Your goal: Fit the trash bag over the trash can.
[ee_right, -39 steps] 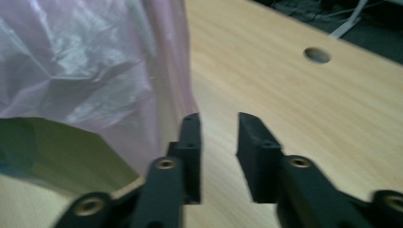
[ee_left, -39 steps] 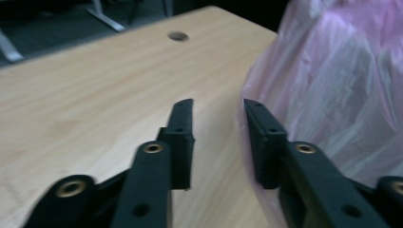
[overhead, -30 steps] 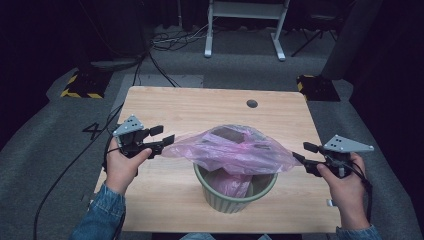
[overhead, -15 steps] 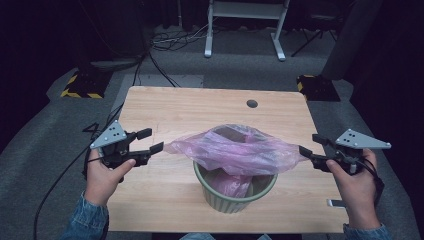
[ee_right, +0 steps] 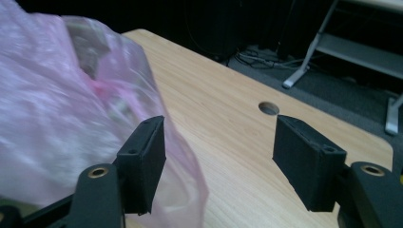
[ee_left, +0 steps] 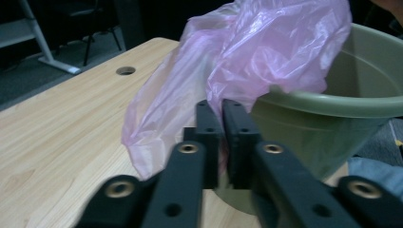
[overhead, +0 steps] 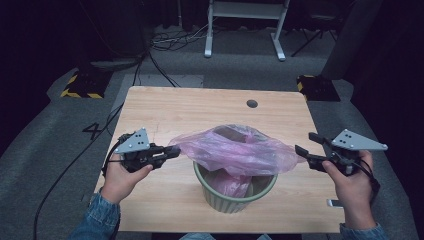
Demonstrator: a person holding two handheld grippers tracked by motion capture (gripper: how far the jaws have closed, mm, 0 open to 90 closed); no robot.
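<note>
A thin pink plastic bag (overhead: 235,150) lies loosely over and inside a green round bin (overhead: 235,197) near the table's front edge. My left gripper (overhead: 175,150) is at the bag's left edge. In the left gripper view its jaws have just closed and my left gripper (ee_left: 222,107) is shut on a fold of the pink bag (ee_left: 266,52) in front of the bin (ee_left: 332,137). My right gripper (overhead: 303,142) is at the bag's right corner. Its jaws have been opening, and my right gripper (ee_right: 218,130) stands open, the bag (ee_right: 57,123) lying against the left jaw.
The wooden table (overhead: 200,105) has a round cable hole (overhead: 252,103) at the back right. Behind it on the grey floor stand a white desk frame (overhead: 245,20), cables and two black-and-yellow blocks (overhead: 80,87). A small metal piece (overhead: 336,203) lies near the front right edge.
Half a second ago my left gripper was open and apart from the bag; it has moved right to the bag's edge and shut on it. My right hand has stayed in place.
</note>
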